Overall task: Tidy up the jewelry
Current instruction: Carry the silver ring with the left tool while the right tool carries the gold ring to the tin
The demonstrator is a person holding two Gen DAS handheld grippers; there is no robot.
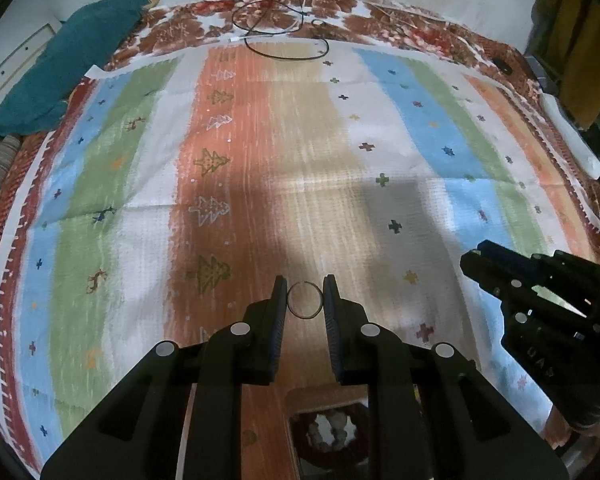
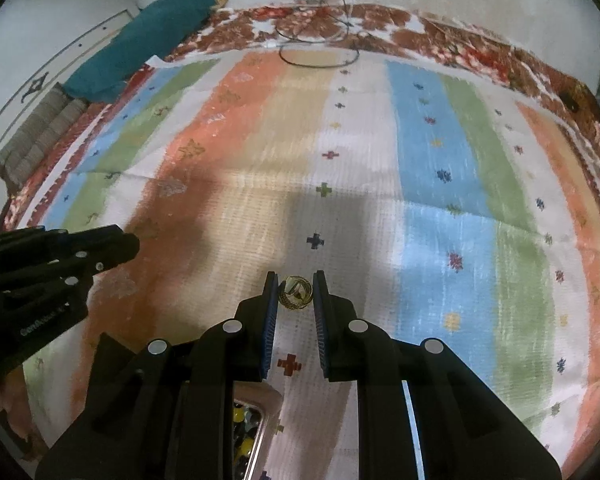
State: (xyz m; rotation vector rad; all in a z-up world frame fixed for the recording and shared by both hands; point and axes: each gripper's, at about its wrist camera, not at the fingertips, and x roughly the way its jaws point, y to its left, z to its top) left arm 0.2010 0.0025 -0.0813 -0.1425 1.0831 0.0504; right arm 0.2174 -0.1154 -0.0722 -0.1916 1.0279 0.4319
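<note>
From my left wrist, my left gripper pinches a thin dark wire ring between ribbed blue-padded jaws, held upright above the woven striped cloth (orange, tan, white, blue and green bands). My right gripper shows at the right edge.

From my right wrist, its jaws clamp a coiled gold bangle bundle, round and ridged, above the white stripe.

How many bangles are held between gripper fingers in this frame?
2. A thin dark bangle sits between the left gripper fingers; a gold bangle set sits between the right gripper fingers. More jewelry may lie hidden below the grippers.
</note>
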